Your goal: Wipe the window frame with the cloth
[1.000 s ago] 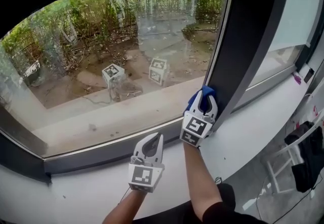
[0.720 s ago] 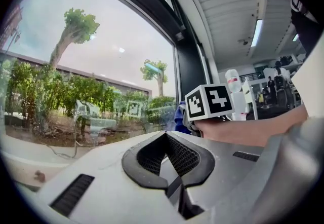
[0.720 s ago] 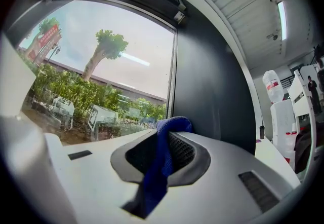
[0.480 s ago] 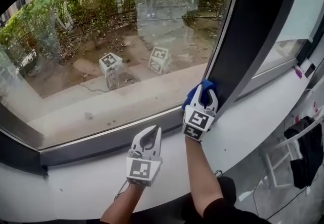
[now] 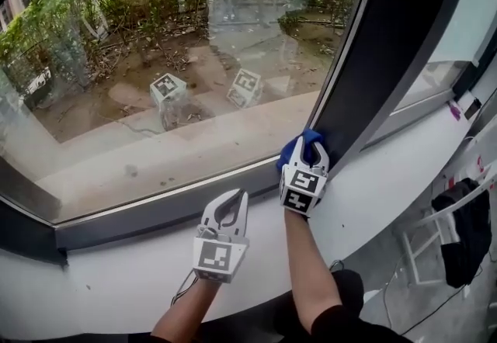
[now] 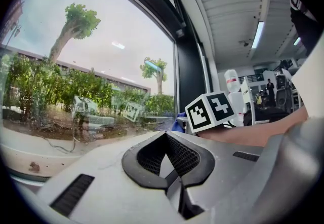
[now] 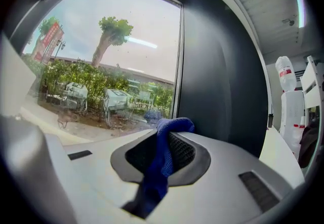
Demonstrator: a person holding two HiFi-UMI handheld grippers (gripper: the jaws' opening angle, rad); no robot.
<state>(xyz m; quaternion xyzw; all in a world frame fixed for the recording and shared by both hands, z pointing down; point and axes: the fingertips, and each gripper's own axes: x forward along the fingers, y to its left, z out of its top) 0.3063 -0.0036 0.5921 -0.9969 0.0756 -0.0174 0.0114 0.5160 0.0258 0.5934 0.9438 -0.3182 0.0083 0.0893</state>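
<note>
Pinched tight between the jaws of the white plastic right gripper [image 7: 167, 134]: a bright blue woven cloth [image 7: 161, 164], running up the gap between the ribbed black pads [image 7: 183, 153] and bunching over the tips.

In the head view, right gripper [image 5: 310, 149] tipped forward at the foot of the broad dark vertical window-frame post [image 5: 377, 62]. Blue cloth [image 5: 293, 152] pushed into the corner where that post meets the dark lower frame rail [image 5: 147, 217]. Looks to be touching both, though too small there to say for sure.

Lower and to the left, over the curved white sill [image 5: 373, 202]: the white plastic left gripper [image 5: 232, 198], apart from the right one, tips pointed at the lower frame rail and just short of it. Seen along its own jaws, left gripper [image 6: 164, 139] closed, black-edged tips meeting on each other. Beyond them, to the right, the black-and-white marker cube [image 6: 211, 111] of the right gripper, with a sliver of blue cloth [image 6: 178, 122] showing beside it.

Behind the rail, a large clear glass pane [image 5: 194, 132], faintly mirroring two marker cubes. Outside, bare soil and a green leafy hedge [image 5: 116, 0]. From the bottom edge, a bare forearm [image 5: 307, 271] reaching up to the right gripper.
</note>
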